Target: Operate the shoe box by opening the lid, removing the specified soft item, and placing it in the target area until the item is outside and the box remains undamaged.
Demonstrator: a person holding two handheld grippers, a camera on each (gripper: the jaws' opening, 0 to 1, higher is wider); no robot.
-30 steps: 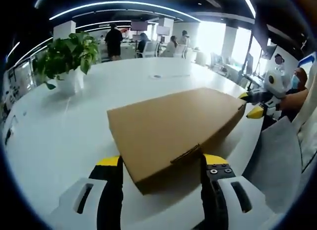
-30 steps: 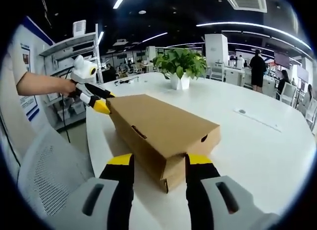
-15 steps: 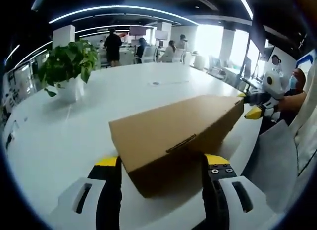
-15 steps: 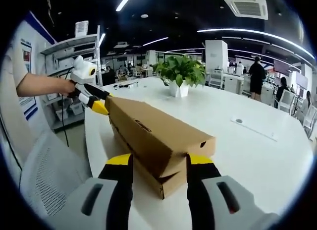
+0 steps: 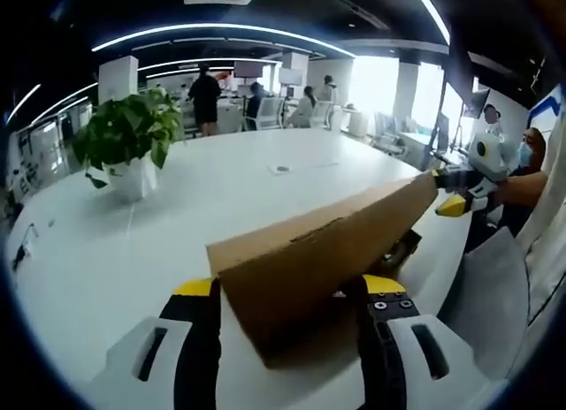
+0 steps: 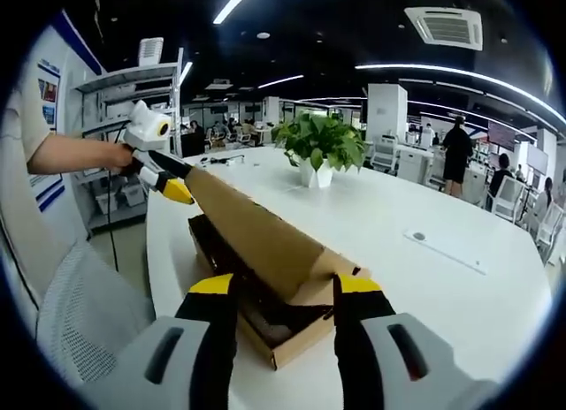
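Note:
A brown cardboard shoe box lies on the white table [image 5: 221, 189], its lid [image 5: 309, 260] tilted up on one long side. My left gripper [image 5: 289, 288] stands open with one end of the lid between its jaws. My right gripper [image 6: 285, 286] is open at the opposite end of the lid [image 6: 256, 233]. Under the raised lid the box base [image 6: 283, 344] shows a dark inside; what it holds I cannot make out. The right gripper [image 5: 453, 193] also appears at the lid's far corner, and the left gripper [image 6: 172, 185] at the other far corner.
A potted plant [image 5: 124, 132] [image 6: 323, 140] stands further in on the table. A small flat item [image 6: 418, 236] lies beyond the box. A mesh chair [image 6: 80, 313] [image 5: 500, 286] sits at the table's edge. People stand and sit far back in the office.
The lid has swung up from nearly flat to steeply tilted, uncovering the box's dark inside. Both grippers have risen with the lid's ends.

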